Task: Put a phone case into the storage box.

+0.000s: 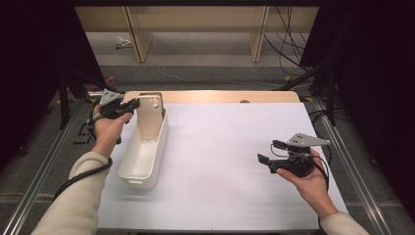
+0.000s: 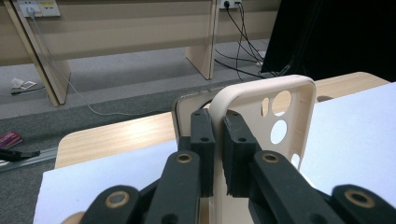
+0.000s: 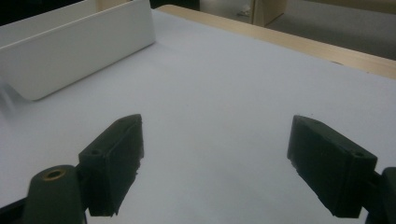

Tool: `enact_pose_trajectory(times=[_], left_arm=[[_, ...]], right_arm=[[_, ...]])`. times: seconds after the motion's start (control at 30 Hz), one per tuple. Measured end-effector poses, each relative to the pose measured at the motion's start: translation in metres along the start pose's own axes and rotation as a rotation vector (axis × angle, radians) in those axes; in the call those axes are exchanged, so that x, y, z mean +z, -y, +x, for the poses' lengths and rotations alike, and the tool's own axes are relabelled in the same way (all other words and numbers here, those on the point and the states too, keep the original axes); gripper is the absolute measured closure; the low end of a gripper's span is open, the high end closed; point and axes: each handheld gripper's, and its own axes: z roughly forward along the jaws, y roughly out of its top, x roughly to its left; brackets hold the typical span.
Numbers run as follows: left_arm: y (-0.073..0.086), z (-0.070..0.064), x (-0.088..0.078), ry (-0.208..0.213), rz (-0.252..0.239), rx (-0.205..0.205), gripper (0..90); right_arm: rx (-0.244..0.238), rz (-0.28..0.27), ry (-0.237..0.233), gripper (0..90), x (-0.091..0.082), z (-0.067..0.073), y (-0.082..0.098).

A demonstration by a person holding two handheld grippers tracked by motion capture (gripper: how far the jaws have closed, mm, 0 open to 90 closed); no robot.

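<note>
Black pads of the left gripper (image 2: 215, 154) occupy the lower centre of the left gripper view, clamped together on the rim of a beige phone case (image 2: 275, 116). One pad lies against the outer face of the rim and the other against the inner face; the case rises upright above them, its round camera cut-outs at centre right of the frame.

In the high view the phone case (image 1: 148, 117) stands at upper left, held by its left edge with the left gripper (image 1: 131, 106) just beside it. The lower end of the case sits inside the far end of a white bin (image 1: 142, 164), a long open container lying left of centre on the white table surface (image 1: 220, 161).

Well apart from these, at lower right of the high view, the right gripper (image 1: 266, 157) is held over the table. In the right gripper view its jaws stand wide apart with bare table between them; the white bin (image 3: 79, 51) appears at upper left.
</note>
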Motion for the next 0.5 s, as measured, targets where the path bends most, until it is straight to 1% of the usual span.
enact_pose_trajectory(times=[0.33,0.5], left_arm=[[0.0049,0.0011,0.002,-0.002,0.009,-0.007,83.9],[0.0061,0.0017,0.0029,-0.001,0.005,-0.01,83.8]], right_arm=[[0.0,0.001,-0.001,19.4,0.0001,0.0001,-0.0001],[0.001,0.001,-0.002,19.4,0.0001,-0.0001,0.0]])
